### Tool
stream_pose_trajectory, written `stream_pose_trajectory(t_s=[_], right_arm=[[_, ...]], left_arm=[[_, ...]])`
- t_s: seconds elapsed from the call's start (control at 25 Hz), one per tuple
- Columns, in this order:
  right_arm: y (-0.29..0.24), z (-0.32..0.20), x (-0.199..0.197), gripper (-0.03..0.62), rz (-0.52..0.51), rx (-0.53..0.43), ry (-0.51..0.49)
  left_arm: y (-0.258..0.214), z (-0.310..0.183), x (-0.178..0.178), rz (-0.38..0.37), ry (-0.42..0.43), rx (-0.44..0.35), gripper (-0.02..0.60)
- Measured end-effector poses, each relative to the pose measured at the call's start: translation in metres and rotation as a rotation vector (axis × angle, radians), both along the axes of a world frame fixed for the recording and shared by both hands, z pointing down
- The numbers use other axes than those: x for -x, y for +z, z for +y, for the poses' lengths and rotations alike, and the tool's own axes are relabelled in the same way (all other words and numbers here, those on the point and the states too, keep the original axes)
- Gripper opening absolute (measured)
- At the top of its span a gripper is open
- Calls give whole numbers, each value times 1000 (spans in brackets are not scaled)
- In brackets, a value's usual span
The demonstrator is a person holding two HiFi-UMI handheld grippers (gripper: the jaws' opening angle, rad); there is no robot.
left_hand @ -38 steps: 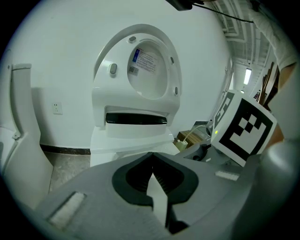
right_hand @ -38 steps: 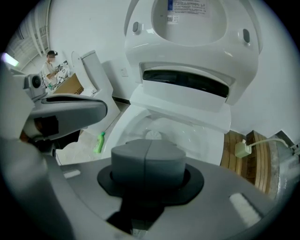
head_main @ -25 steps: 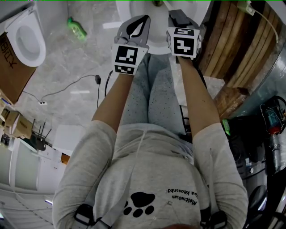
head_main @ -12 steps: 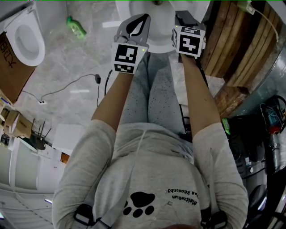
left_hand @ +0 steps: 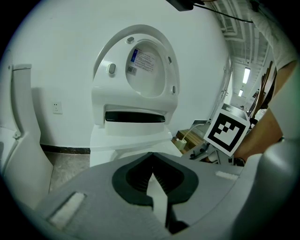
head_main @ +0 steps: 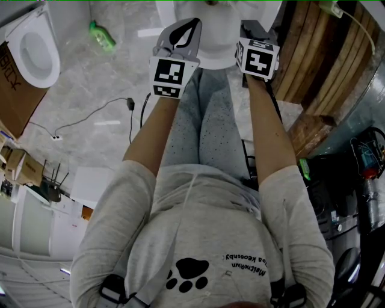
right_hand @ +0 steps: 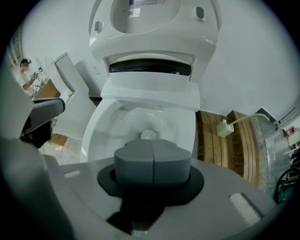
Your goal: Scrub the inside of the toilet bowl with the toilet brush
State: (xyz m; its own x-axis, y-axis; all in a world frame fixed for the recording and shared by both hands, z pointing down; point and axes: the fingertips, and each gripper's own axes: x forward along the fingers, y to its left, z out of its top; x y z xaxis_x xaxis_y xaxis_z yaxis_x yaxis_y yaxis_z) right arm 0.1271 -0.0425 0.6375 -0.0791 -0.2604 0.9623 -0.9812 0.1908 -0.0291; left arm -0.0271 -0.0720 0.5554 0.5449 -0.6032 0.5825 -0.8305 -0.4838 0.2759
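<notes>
The toilet bowl [right_hand: 96, 133] is found open, directly ahead of and below the right hand-held gripper [right_hand: 152, 151]. Its long axis is seen to run from the front rim, nearest the person, back towards the wall [right_hand: 253, 56]. The lid [right_hand: 146, 14] is raised upright. In the head view the bowl is placed at the top edge, between the two grippers.

A sticker [left_hand: 140, 61] with a blue strip is noted on the underside of the lid (its print is too small to be read). A paw print [head_main: 191, 274] and a line of lettering are carried on the person's grey shirt [head_main: 198, 228]; the lettering could not be read with confidence.

Both forearms are held out forward, nearly parallel, above the knees, with the left forearm [head_main: 150, 135] angled slightly inward. The left hand-held gripper [left_hand: 151, 156] is pointed at the toilet. Its jaws are closed tip to tip, with nothing between them. The right gripper's jaws are pressed together along a centre seam, likewise with nothing held. The right gripper's marker cube [left_hand: 227, 129] is seen close by in the left gripper view.

On the floor [head_main: 102, 84], a green bottle [head_main: 103, 36] and a second toilet [head_main: 35, 53] are recorded well to the left. Wooden planks [head_main: 319, 66] are recorded at the right.
</notes>
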Motion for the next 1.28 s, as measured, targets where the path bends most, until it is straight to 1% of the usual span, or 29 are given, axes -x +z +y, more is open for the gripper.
stream_pose_trajectory(t_s=[0.2,0.44,0.6,1.08,1.28], right_arm=[[4,15,0,147,4,11,-22],[5,32,2,147,-1,35,-27],[6,40,5,148,-2,50,-52],[4,63,39,149,-52,87,-119],[2,67,54,149,-77,84,-124]], left_arm=[[-1,3,0,3,-4,-1,3],[-1,8,3,3,-8,0,2],[-1,10,3,3,-14,-2,3],[-2,18,4,6,-26,-3,3],[-2,21,4,7,-32,-2,2]])
